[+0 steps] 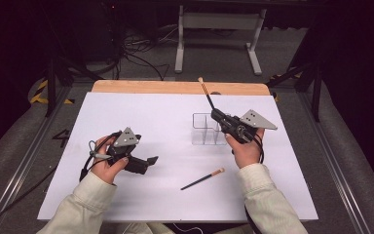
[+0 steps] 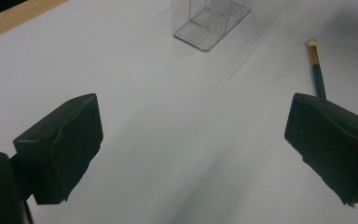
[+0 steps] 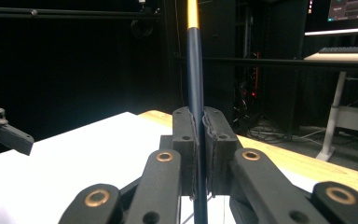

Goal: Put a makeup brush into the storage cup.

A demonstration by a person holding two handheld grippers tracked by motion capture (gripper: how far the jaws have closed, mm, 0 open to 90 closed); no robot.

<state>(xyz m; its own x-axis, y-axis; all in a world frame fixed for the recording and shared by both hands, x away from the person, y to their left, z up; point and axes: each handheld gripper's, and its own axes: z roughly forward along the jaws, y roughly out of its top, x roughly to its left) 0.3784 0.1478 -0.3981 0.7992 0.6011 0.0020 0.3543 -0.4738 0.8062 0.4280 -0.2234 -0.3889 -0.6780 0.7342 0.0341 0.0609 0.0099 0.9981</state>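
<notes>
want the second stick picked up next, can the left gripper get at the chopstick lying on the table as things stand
Probably yes: the left gripper is open and holds nothing, and bare white table lies between it and the loose chopstick. The clear organizer stands farther back.

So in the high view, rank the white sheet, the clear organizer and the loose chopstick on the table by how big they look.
1. White sheet, by far the largest.
2. Clear organizer, partly hidden by the right hand-held gripper.
3. Loose chopstick: about as long as the organizer is wide, but much thinner, so smallest in area.

Open white surface (image 1: 141,195) lying around the left claw (image 1: 146,163), passage being blocked by clear divided box (image 1: 205,130) mid-surface, loose chopstick (image 1: 203,179) lying near the front edge.
</notes>
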